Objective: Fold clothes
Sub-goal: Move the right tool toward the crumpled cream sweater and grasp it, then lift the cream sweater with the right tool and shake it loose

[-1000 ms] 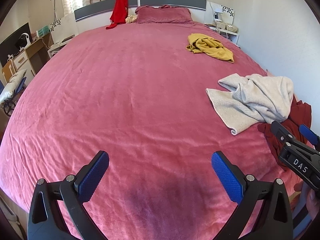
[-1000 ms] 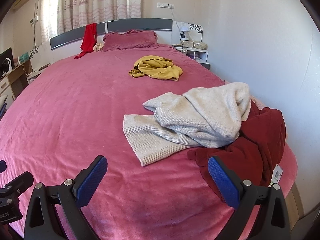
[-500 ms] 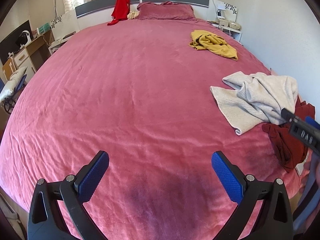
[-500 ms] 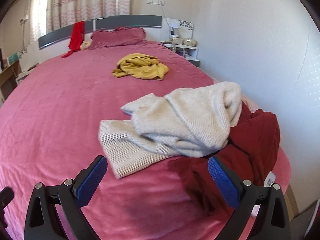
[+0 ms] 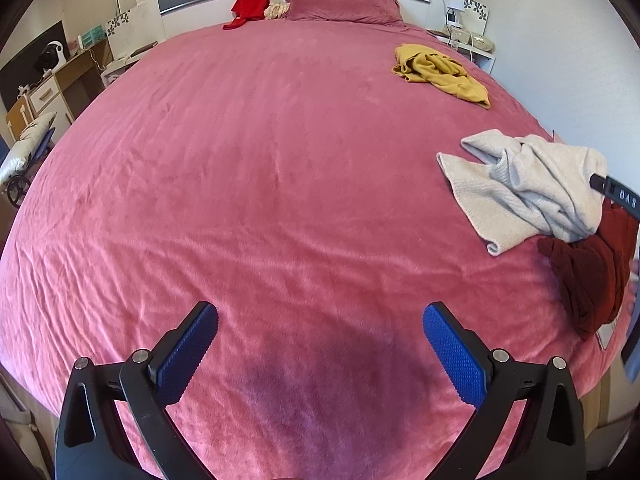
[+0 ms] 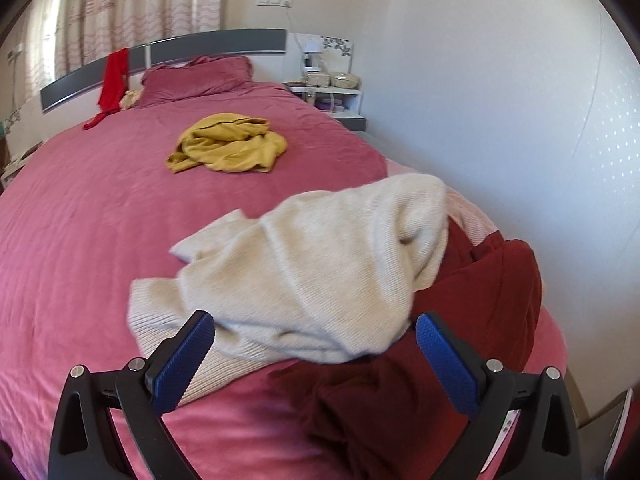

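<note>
Right wrist view shows the right gripper (image 6: 314, 356) spread wide and empty over the cream sweater (image 6: 320, 272) heaped on the dark red garment (image 6: 400, 408) at the bed (image 6: 100, 220)'s right edge, so a deep pinch may snag both, while the left gripper (image 5: 320, 344) hangs equally spread and empty.

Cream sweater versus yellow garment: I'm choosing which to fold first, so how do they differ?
The cream sweater lies near the right gripper, partly over a dark red garment; the yellow garment lies alone, farther up the bed. The cream sweater shows ribbed knit; the yellow garment looks smoother. Both are crumpled and unfolded.
</note>
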Demonstrator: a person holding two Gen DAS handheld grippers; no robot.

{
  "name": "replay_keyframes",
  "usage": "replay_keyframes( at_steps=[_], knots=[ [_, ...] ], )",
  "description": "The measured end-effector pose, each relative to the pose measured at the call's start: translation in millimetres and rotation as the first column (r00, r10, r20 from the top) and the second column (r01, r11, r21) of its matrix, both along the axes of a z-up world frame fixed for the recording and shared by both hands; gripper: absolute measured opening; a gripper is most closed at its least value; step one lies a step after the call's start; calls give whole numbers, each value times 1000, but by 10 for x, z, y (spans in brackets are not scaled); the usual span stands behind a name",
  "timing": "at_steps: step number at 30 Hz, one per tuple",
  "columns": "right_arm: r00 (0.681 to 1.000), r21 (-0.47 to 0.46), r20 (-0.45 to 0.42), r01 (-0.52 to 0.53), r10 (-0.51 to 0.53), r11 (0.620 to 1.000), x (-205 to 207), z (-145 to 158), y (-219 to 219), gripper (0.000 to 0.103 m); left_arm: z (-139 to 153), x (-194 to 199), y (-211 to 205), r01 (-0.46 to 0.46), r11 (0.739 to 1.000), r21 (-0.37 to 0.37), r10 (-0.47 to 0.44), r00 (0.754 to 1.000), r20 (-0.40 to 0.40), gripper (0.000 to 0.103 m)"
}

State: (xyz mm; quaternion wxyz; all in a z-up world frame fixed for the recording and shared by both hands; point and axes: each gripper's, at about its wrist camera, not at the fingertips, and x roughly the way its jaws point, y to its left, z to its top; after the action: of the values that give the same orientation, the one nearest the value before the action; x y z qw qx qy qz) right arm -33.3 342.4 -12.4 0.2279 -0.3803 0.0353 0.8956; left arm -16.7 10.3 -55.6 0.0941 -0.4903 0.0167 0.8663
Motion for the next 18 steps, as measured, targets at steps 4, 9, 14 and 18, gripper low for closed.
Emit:
replay_keyframes(
  at_steps=[4, 9, 14, 18],
  knots=[
    [998, -53, -16, 54, -55, 997, -41, -7, 427, 103, -35, 83, -99, 3, 1000, 3, -3, 1000, -15, 103],
    [995, -75, 17, 99, -98, 992, -224, -136, 841, 103, -126, 160, -236, -19, 1000, 3, 19, 1000, -4, 103],
    [991, -59, 116, 69, -62, 996, -515, -377, 968, 103, -253, 179, -332, -38, 999, -23, 39, 999, 20, 103],
    [977, -126, 206, 79, -52, 989, -675, -654, 1094, 102, -333, 205, -407, -49, 998, -45, 51, 998, 35, 103]
  ],
)
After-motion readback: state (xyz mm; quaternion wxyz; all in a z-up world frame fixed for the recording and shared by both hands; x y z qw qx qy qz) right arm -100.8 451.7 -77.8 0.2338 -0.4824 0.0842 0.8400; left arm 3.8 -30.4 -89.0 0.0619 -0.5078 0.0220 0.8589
